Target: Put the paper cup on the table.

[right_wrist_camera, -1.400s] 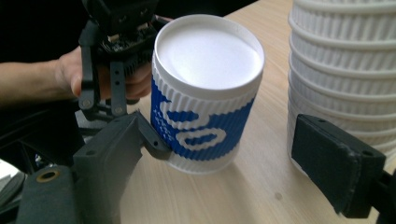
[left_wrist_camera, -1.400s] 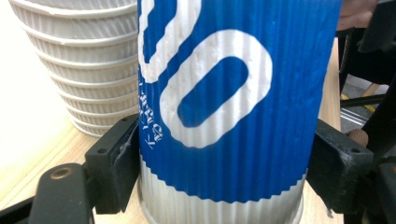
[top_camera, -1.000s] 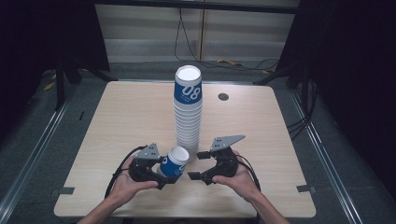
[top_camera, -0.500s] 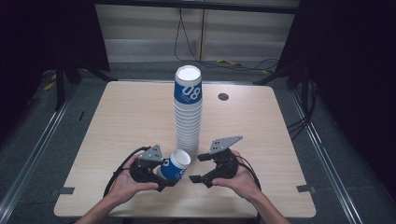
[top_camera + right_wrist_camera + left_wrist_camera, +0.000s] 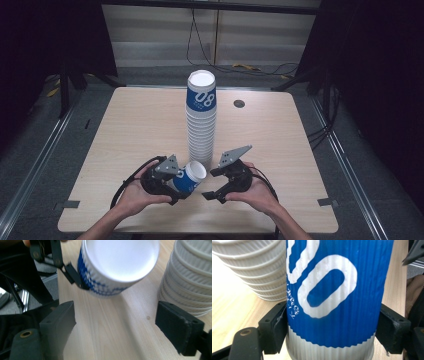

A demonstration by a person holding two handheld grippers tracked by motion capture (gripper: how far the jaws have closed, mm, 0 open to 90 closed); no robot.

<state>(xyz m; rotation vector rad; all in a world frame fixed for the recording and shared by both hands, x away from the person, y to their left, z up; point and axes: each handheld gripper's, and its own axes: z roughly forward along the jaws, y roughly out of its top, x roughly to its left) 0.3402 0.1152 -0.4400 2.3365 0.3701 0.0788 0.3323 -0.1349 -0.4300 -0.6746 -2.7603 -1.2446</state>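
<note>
A blue and white ribbed paper cup (image 5: 189, 178) lies tilted in my left gripper (image 5: 176, 186), which is shut on it near the table's front edge. In the left gripper view the cup (image 5: 337, 295) sits squeezed between both black jaws. My right gripper (image 5: 215, 184) stands open just right of the cup, nothing between its jaws. In the right gripper view the cup's white end (image 5: 120, 262) faces the camera, held by the other gripper's jaw. A tall stack of the same cups (image 5: 201, 117) stands upright in the table's middle, just behind both grippers.
The wooden table (image 5: 125, 130) has a small round dark grommet (image 5: 239, 103) at the back right. Bare wood lies to either side of the stack. Cables run along the floor behind the table. The stack's lower cups (image 5: 190, 282) stand close to the right gripper's right jaw.
The left gripper has tipped the cup over, its white end now pointing toward the right gripper. Both hands have shifted slightly toward the front edge.
</note>
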